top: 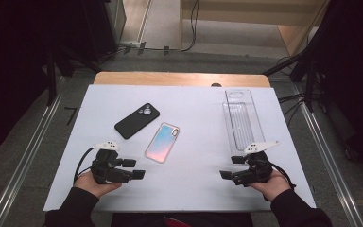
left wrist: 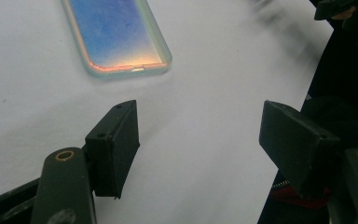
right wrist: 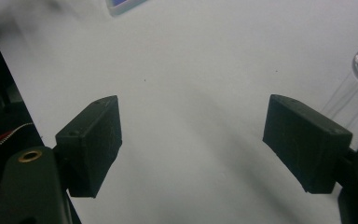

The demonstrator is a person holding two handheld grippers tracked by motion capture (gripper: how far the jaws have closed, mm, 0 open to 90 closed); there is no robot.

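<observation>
Both grippers, left gripper (top: 134, 169) and right gripper (top: 229, 166), spread, holding nothing (hovering near edge of tabletop (top: 194, 142)). Iridescent phone case (top: 162, 142) lies center-left, untouched; nothing started yet.

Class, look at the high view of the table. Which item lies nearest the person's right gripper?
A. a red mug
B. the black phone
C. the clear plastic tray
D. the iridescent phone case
C: the clear plastic tray runs lengthwise at the table's right side, its near end just beyond the right gripper; the iridescent phone case and black phone lie farther left.
</observation>
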